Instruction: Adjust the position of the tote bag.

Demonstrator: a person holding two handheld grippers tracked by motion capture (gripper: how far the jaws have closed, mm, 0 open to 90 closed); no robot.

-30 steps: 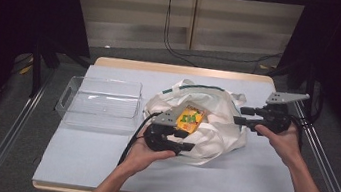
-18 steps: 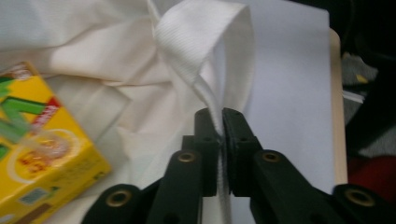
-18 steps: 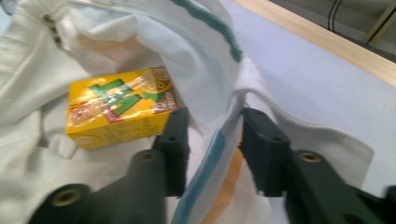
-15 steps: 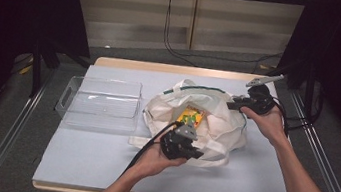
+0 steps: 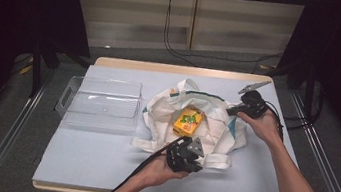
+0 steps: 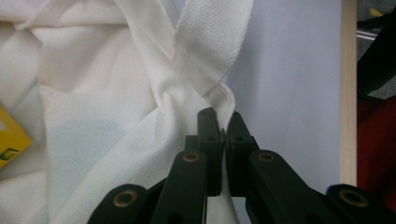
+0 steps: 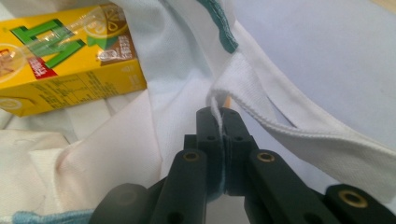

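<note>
Both grippers (image 5: 190,152) (image 5: 233,111) newly clamped on soft woven tote (image 5: 217,128).

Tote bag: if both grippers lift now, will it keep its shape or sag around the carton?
The tote bag will probably sag: its cloth already folds and bunches where the left gripper and right gripper pinch it. The yellow drink carton lies loose inside, so it may slide toward the lowest point.

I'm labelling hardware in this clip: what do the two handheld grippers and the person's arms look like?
Both grippers are black. The left gripper trails a black cable toward the table's near edge; the right gripper carries a grey three-cornered plate on top. In the gripper views, each has two slim black jaws on linked bars with brass-coloured pivot pins. The forearms are bare, with no sleeves or gloves visible.
</note>
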